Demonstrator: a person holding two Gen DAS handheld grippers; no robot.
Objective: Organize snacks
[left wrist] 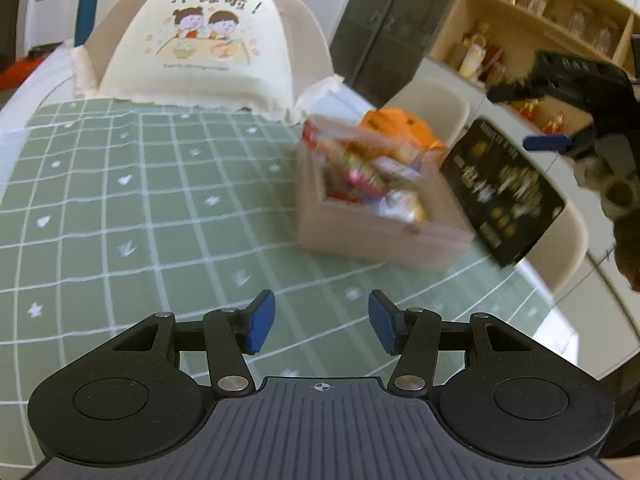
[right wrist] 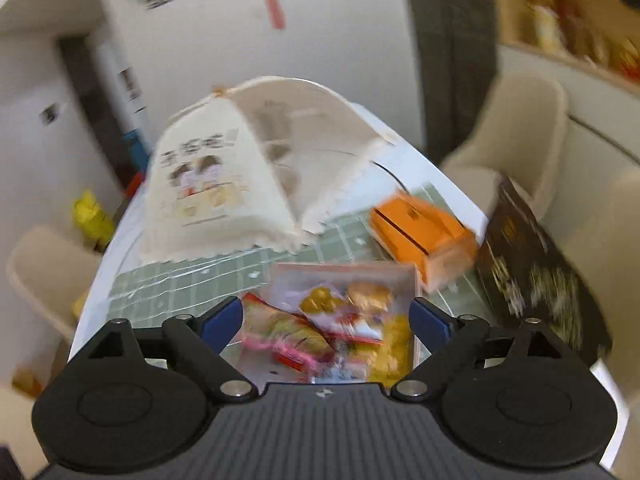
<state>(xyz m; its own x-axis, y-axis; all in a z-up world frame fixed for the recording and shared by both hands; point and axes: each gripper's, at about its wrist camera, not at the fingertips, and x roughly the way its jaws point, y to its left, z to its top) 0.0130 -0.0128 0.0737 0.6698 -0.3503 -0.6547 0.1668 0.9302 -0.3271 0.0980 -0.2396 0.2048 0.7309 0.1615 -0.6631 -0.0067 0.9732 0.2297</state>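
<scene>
Stretching across both views, the table (left wrist: 24,92) is wearing a green checked cloth (left wrist: 140,208), with a cream mesh food cover (left wrist: 200,48) standing at its far end and pale chairs (right wrist: 516,136) waiting off the right edge. Leaning near that right edge, a tall dark box (left wrist: 504,188) is tilting on its side just beside the pale open box (left wrist: 372,232) that is holding the snacks (left wrist: 372,176), and an orange box (right wrist: 424,236) is lying just behind it, its long side running away toward the far right. Snack packets in pink, yellow and red are piling up inside the pale box, though blur is hiding what each one is. The right gripper (right wrist: 326,322) is hanging directly above that box, pointing down into it with its jaws spread wide and nothing between the blue pads (right wrist: 222,322), so it is looking like the nearer hand for anything to do with the packets; in the left view it is showing high at the right edge, clear of the box. The left gripper (left wrist: 322,326) is hovering over bare cloth, jaws partly apart and empty, with the pale box lying ahead and to its right, well apart. No loose packet is showing on the cloth, so the sorting seems largely done.
</scene>
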